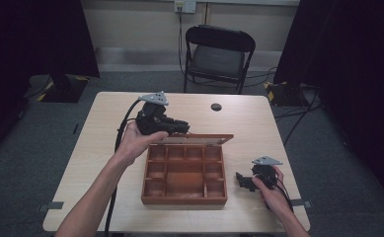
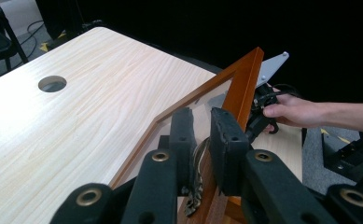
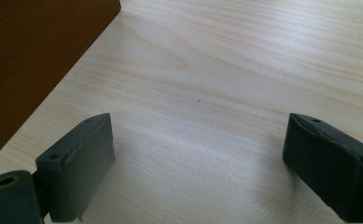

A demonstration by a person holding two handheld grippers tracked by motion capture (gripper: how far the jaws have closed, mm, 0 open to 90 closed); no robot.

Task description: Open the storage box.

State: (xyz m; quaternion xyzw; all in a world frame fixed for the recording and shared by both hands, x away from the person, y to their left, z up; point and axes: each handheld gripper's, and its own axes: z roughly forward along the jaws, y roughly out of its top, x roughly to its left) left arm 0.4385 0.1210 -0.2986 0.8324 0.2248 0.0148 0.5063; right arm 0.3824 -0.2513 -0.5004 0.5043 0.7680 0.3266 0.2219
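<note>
The left tongs (image 1: 179, 129) pinch the frame of the raised lid (image 2: 244, 88) of a wooden compartment box (image 1: 184, 174), their pads (image 2: 226, 140) pressed on either side of the lid's edge near a small metal clasp (image 2: 195, 186). The lid stands open along the box's far side, and the box sits on the desk (image 1: 105, 143) just below and beside these tongs. The right tongs (image 1: 242, 180) rest spread wide over bare desk, near the box's right wall but apart from it.
</note>
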